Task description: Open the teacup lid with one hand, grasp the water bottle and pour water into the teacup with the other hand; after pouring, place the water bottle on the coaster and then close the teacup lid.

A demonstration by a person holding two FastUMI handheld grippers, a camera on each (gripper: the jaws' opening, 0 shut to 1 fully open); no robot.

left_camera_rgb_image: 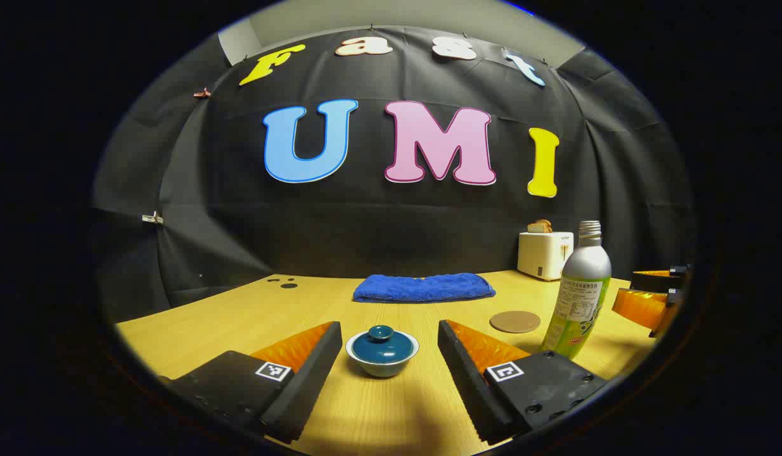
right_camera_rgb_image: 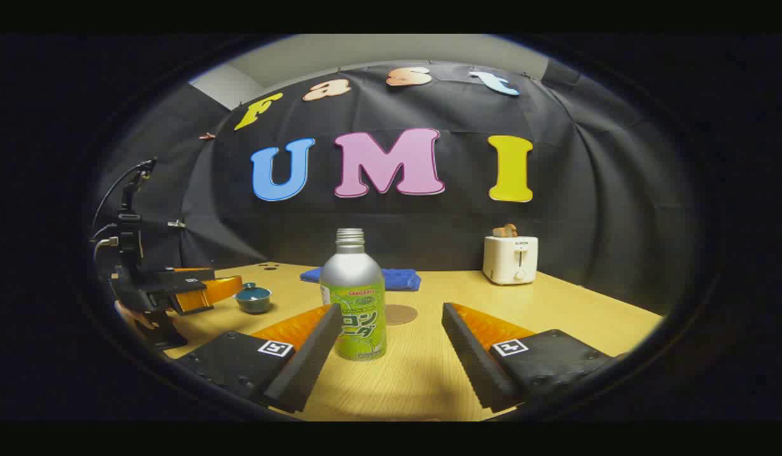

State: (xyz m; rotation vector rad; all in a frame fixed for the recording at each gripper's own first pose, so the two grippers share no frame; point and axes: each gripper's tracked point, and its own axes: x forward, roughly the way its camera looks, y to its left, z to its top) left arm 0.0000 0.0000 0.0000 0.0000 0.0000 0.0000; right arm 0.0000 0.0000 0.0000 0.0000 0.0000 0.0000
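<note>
A small teacup (left_camera_rgb_image: 383,352) with a dark teal lid on it stands on the wooden table (left_camera_rgb_image: 378,411), just ahead of my left gripper (left_camera_rgb_image: 389,349), whose fingers stand open on either side of it. The teacup (right_camera_rgb_image: 253,298) also sits far left in the right gripper view, with the left gripper (right_camera_rgb_image: 213,288) beside it. A silver and green water bottle (right_camera_rgb_image: 355,297), uncapped and upright, stands ahead of my open right gripper (right_camera_rgb_image: 391,332), a little left of its middle. The bottle (left_camera_rgb_image: 580,292) rises at the right in the left gripper view, with the right gripper (left_camera_rgb_image: 647,297) beyond it. A round brown coaster (left_camera_rgb_image: 514,321) lies flat behind the bottle.
A folded blue towel (left_camera_rgb_image: 424,287) lies at the back of the table. A white toaster (right_camera_rgb_image: 510,259) with bread in it stands at the back right. A hand (right_camera_rgb_image: 128,313) holds the left gripper at the table's left edge.
</note>
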